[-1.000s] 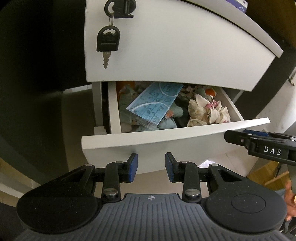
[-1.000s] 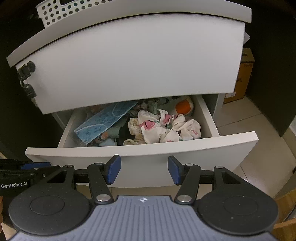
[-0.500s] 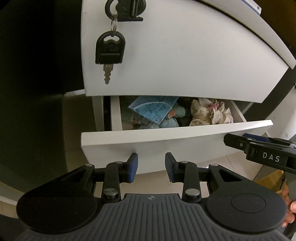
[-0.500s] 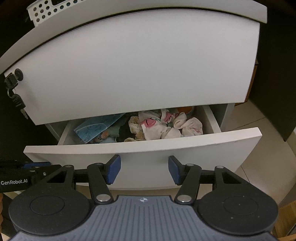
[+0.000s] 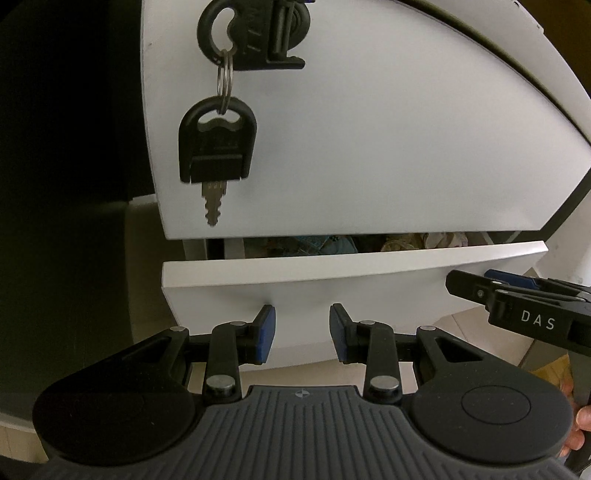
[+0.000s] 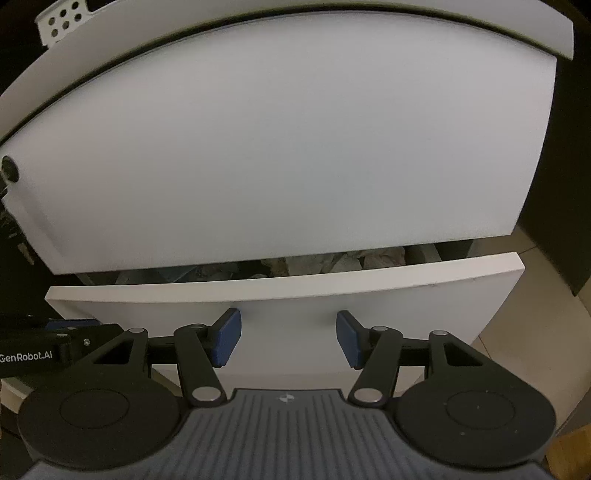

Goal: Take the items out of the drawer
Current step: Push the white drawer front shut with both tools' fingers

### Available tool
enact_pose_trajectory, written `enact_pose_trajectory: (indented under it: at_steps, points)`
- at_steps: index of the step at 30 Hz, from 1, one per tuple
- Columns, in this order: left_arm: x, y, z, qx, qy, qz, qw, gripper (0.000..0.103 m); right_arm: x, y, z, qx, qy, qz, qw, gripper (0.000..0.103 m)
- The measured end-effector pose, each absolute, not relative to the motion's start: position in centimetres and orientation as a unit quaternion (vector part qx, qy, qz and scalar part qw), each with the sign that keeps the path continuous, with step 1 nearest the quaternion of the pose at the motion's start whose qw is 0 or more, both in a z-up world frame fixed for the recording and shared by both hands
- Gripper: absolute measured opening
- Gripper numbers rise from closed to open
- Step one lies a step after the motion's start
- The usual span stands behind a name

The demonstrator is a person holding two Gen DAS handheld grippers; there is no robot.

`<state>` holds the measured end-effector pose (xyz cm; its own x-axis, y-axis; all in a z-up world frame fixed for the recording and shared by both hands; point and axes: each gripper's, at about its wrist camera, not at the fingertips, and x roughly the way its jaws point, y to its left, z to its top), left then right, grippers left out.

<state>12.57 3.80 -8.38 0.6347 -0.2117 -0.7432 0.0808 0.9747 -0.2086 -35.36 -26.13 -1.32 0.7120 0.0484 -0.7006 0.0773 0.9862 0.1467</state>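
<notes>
Here, both tongs face a drawer (image 6: 280, 291) now nearly shut.

Compared with a second ago, the drawer front sits far closer under the upper drawer (image 6: 280, 147), leaving the crumpled items (image 6: 332, 260) visible only through a narrow slit. The left tongs (image 5: 302, 334) and right tongs (image 6: 288, 339) stand open and empty; retrieval appears finished or interrupted.

Black key (image 5: 216, 147) on a lock (image 5: 255, 33)

Drawer contents (image 5: 332, 242): mostly hidden behind upper drawer front (image 5: 369, 147); items unidentifiable.
Lock (image 6: 9, 170): cut by left edge.
Perforated basket (image 6: 61, 20): only a corner visible.
</notes>
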Motion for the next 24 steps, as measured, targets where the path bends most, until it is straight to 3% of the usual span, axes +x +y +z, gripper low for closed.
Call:
enact_pose_trajectory:
  at_steps: [24]
  points:
    - [-2.4,2.4,-6.4,-0.111,0.420,-0.066,0.898,0.035,-42.7,-24.8,-1.1,0.091,0.376,-0.007,0.922,0.064]
